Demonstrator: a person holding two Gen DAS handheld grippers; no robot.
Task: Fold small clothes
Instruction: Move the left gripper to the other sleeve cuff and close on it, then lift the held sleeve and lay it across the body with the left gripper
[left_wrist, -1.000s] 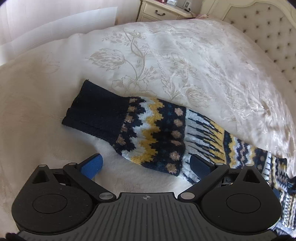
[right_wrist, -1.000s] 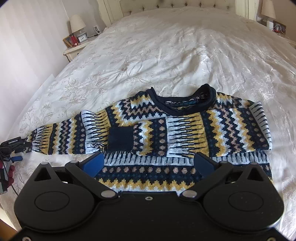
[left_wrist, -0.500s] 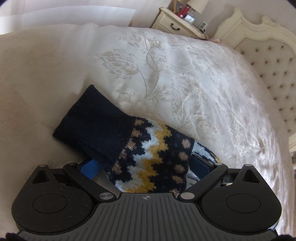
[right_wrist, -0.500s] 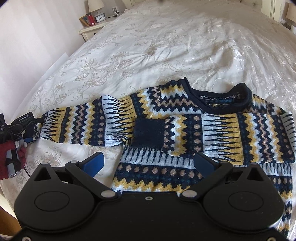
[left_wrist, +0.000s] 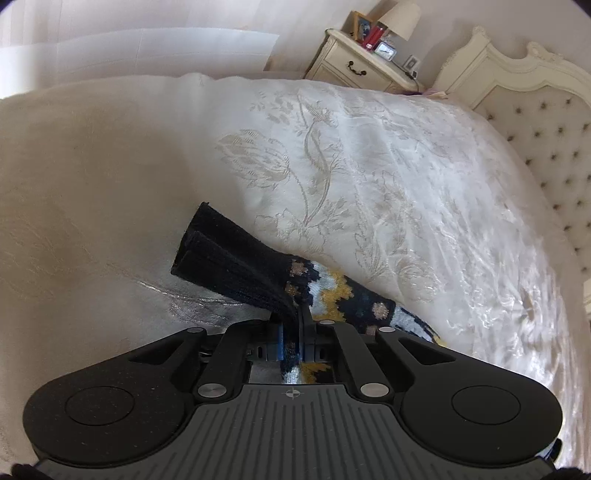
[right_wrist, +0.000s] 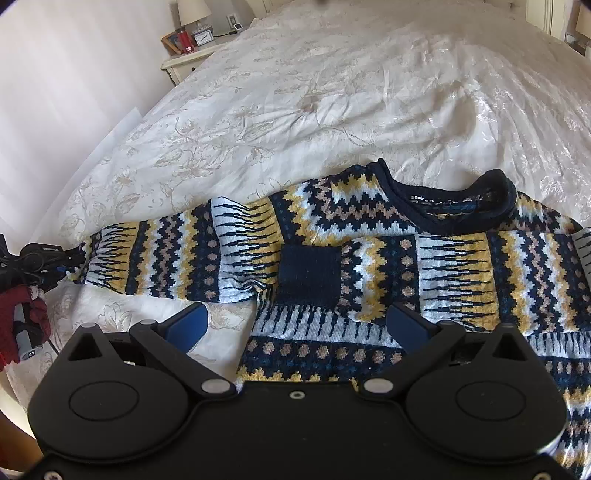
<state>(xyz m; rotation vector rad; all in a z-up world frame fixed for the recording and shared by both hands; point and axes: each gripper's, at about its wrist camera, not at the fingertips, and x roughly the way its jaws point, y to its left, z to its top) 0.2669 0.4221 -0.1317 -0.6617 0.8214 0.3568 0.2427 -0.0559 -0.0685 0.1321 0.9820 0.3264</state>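
Lying flat on the cream floral-embroidered bedspread (right_wrist: 332, 92), the navy, yellow and white zigzag-patterned knitted sweater (right_wrist: 461, 266) has its dark round collar (right_wrist: 495, 184) turned toward the headboard end. One sleeve is folded across the sweater's chest, its plain navy ribbed cuff (right_wrist: 308, 275) resting near the sweater's middle. The other sleeve (right_wrist: 166, 258) extends straight out from the sweater toward the bed edge. The left gripper (left_wrist: 291, 332) is clamped tight on that extended sleeve just behind its navy cuff (left_wrist: 225, 262), the knit bunched between the blue pads (left_wrist: 279, 339) and the cuff sticking out beyond them. The right gripper (right_wrist: 297, 321) hovers over the sweater's lower hem with its blue-tipped fingers (right_wrist: 188, 321) spread wide, gripping nothing. Beyond the sweater's extended sleeve stands a cream wooden nightstand (left_wrist: 354, 70) carrying a lamp, a small clock and a red object.
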